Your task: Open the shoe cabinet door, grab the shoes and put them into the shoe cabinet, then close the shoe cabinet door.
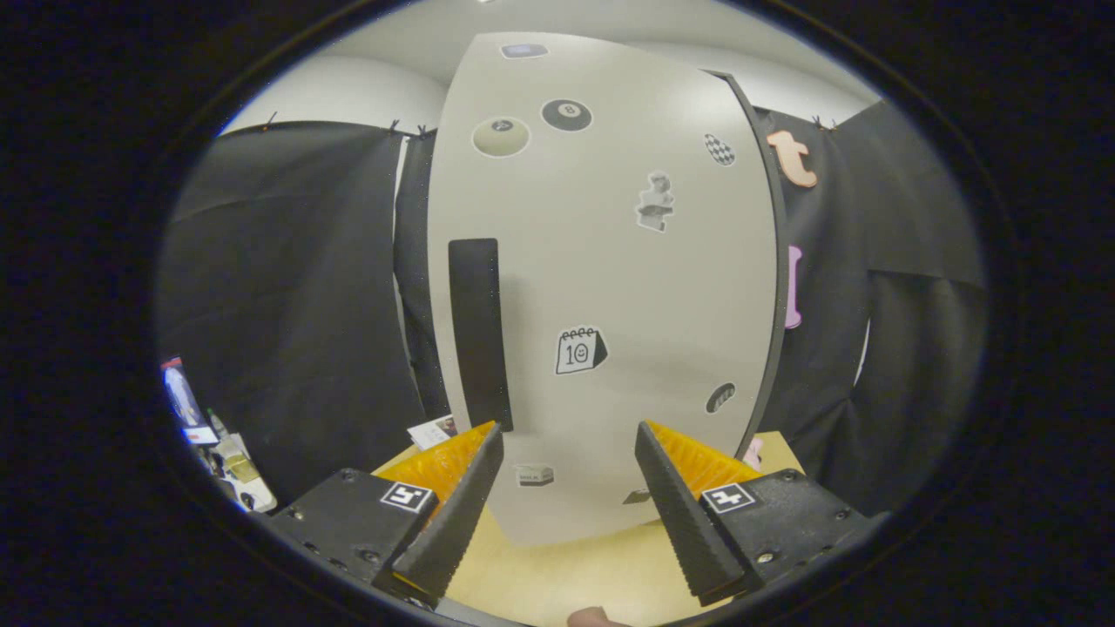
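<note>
The shoe cabinet's pale door (601, 287) stands upright just ahead of my fingers, covered with small stickers. A dark vertical handle strip (477, 331) runs down its left side, with its lower end right above my left fingertip. My gripper (568, 440) is open, with nothing between its fingers, facing the door's lower part. The door looks shut against the cabinet, whose dark edge (771, 287) shows along the right side. The cabinet stands on a light wooden tabletop (557, 575).
Black cloth walls hang to the left and right of the cabinet. A few cards or papers (433, 431) lie on the table left of the cabinet. Small clutter (218, 453) sits low at the far left. A fingertip (592, 618) peeks in below the fingers.
</note>
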Action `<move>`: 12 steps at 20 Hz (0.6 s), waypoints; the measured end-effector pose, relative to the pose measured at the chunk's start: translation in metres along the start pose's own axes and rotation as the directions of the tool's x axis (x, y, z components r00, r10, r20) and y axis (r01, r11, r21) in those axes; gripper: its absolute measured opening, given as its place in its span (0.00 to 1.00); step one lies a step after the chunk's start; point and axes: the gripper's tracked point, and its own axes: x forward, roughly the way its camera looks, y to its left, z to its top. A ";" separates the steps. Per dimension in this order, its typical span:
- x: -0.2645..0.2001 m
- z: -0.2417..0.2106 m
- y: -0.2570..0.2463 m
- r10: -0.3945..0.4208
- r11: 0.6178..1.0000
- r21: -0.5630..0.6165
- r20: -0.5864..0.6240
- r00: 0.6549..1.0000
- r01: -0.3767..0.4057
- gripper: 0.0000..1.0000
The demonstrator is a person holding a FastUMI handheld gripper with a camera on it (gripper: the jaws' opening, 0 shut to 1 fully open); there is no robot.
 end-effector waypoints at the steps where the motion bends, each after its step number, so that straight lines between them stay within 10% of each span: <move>1: 0.000 0.000 0.002 -0.002 1.000 -0.006 0.008 1.000 0.002 0.97; 12: -0.044 -0.019 -0.016 -0.108 0.994 0.025 0.146 0.983 0.105 0.99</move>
